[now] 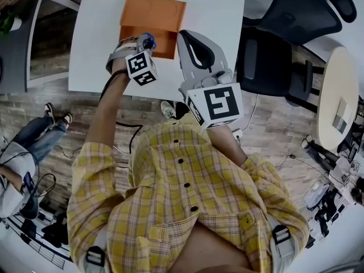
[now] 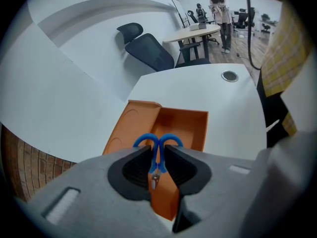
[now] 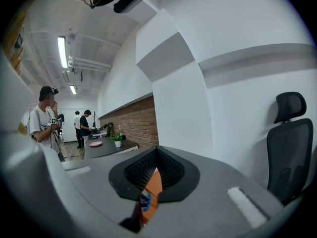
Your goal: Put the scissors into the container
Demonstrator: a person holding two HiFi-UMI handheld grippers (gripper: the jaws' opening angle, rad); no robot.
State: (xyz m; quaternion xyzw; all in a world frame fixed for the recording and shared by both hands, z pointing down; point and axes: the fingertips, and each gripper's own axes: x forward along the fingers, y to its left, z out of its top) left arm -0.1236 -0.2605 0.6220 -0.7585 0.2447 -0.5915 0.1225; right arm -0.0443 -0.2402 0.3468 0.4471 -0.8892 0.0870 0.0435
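**Holding scissors above the orange container**

Head view: the left claw (image 1: 136, 43) is pinching blue-handled scissors (image 1: 149, 40) over the near edge of the orange container (image 1: 151, 16). The container sits on the white worktop (image 1: 96, 50). The right claw (image 1: 192, 41) is raised just beside the left one, closer to the camera, with its marker cube (image 1: 219, 104) facing up. A black chair (image 1: 284, 33) stands right of the worktop.

Left gripper view: the left claw (image 2: 157, 151) is clamped on the scissors (image 2: 158, 142). The blue handle loops stick out past the tips, and a bit of metal shows between the pads. The container (image 2: 185, 128) is just beyond, open, with its lid (image 2: 130, 128) lying flat to the left. Can't tell if the scissors touch it. The chair (image 2: 148, 51) is behind the worktop (image 2: 218, 90).

Right gripper view: the right claw (image 3: 156, 152) is pressed together with nothing in it, aimed at a white wall. A sliver of the container (image 3: 153, 182) shows through the slit below the tips. The chair (image 3: 290, 138) is at right, and people (image 3: 44, 118) stand far left.
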